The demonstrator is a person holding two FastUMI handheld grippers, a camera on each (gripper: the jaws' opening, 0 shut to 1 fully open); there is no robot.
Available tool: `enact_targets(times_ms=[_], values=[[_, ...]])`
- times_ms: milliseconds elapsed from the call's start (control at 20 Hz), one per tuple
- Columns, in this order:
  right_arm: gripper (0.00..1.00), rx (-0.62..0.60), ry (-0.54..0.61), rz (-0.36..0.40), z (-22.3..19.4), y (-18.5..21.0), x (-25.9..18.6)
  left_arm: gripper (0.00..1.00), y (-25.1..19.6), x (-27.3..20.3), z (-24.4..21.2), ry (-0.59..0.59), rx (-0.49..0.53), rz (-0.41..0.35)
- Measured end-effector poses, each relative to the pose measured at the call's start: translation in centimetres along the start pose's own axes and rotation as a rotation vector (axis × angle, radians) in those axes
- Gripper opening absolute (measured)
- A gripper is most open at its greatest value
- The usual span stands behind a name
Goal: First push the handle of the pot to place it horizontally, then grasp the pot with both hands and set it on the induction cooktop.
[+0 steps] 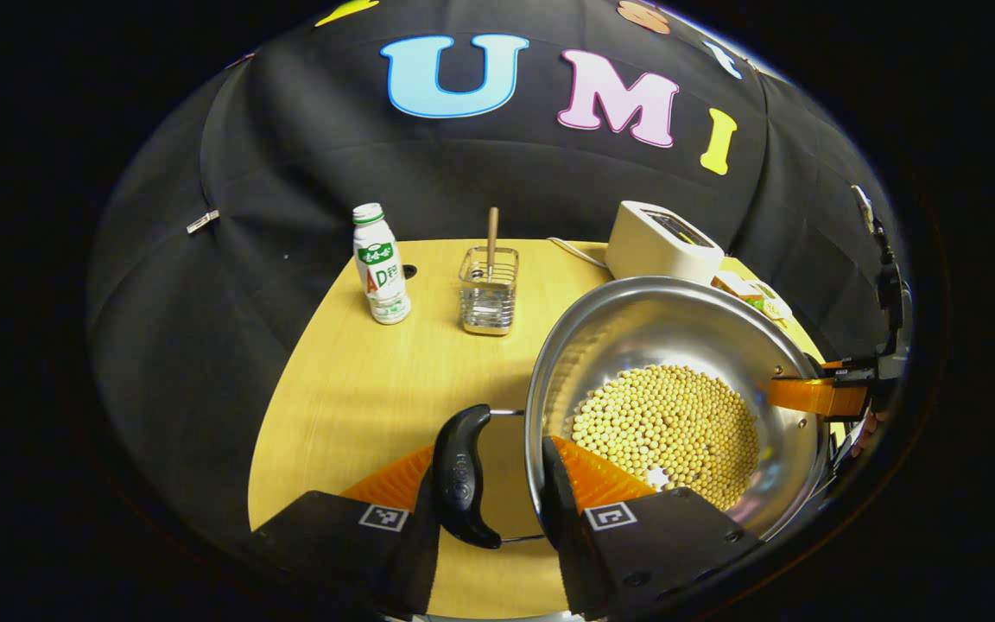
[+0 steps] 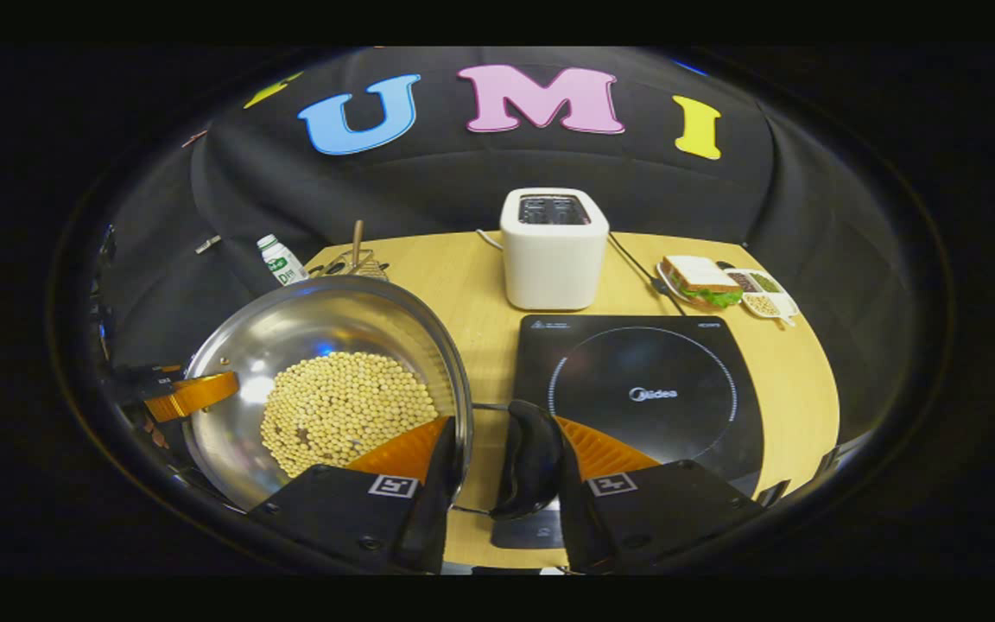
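**Carrying the pot to the cooktop**

I am holding the pot (image 2: 325, 380) just left of the induction cooktop (image 2: 640, 393). Left hand-held gripper (image 1: 491, 484) and right hand-held gripper (image 2: 497, 471) are each clamping a side handle. I should keep both level, so the beans (image 2: 342, 410) stay in.

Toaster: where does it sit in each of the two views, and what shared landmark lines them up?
Left gripper view: the toaster stands upper right, at the table's far edge behind the pot.
Right gripper view: toaster top centre, behind the induction cooktop.
Shared landmark: the pot of beans.
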State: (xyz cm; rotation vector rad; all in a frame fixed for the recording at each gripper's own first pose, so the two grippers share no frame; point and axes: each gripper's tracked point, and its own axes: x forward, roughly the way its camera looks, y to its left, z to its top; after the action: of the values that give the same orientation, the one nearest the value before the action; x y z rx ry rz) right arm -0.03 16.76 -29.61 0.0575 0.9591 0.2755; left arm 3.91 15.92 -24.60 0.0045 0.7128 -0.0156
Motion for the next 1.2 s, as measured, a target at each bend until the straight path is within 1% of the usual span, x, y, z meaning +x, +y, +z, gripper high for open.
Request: enact_targets(times_ms=[300,550,750,950,1200], values=[[0.56,0.010,-0.001,-0.009,0.6,-6.4,-1.6,0.59,-6.7,0.1,0.7,0.007,0.001,-0.017],[0.56,0.021,-0.004,-0.033,1.1,-12.7,-2.2,0.59,-13.1,1.7,1.3,0.015,0.004,-0.040],[0.56,0.036,-0.003,-0.049,1.0,-17.1,-2.2,0.59,-17.3,3.2,1.8,0.023,0.012,-0.059],[0.56,0.046,0.004,-0.052,0.9,-20.5,-1.7,0.59,-20.6,4.3,2.0,0.029,0.019,-0.060],[0.56,0.050,0.004,-0.052,1.1,-23.5,-0.8,0.59,-23.4,5.9,2.2,0.028,0.019,-0.062]])
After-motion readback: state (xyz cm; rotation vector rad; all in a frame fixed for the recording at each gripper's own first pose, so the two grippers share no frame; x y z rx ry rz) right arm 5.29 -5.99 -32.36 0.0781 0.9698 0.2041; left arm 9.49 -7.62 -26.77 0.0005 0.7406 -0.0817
